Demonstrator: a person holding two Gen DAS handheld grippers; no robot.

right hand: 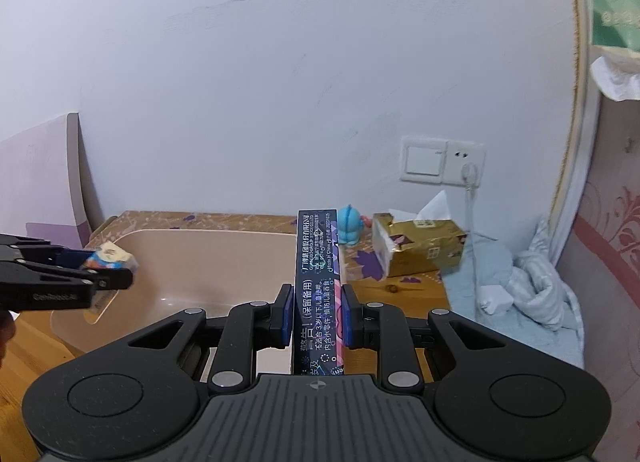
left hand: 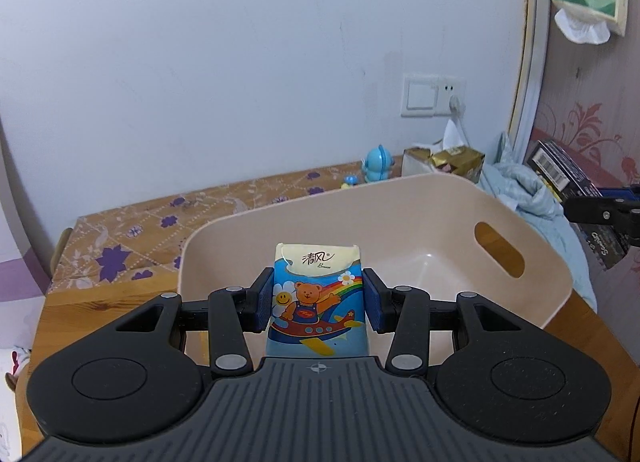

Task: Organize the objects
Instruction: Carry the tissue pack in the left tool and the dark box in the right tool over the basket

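My left gripper (left hand: pixel 318 298) is clamped on the tissue pack (left hand: pixel 318 294), held over the beige bin (left hand: pixel 400 222); my right gripper (right hand: pixel 316 314) pinches the dark slim box (right hand: pixel 316 282) upright, bin at ten o'clock, blue toy (right hand: pixel 351 227) at one

"清风 Breeze" on tissue pack (left hand: pixel 318 298); "警告!(保留备用)" on dark box (right hand: pixel 318 294).

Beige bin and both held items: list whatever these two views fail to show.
- Beige bin: in the left wrist view the tissue pack and left gripper cover its near floor; in the right wrist view the dark box hides its right end.
- Dark box: lower end hidden behind the right gripper.
- Box's small print: unreadable.
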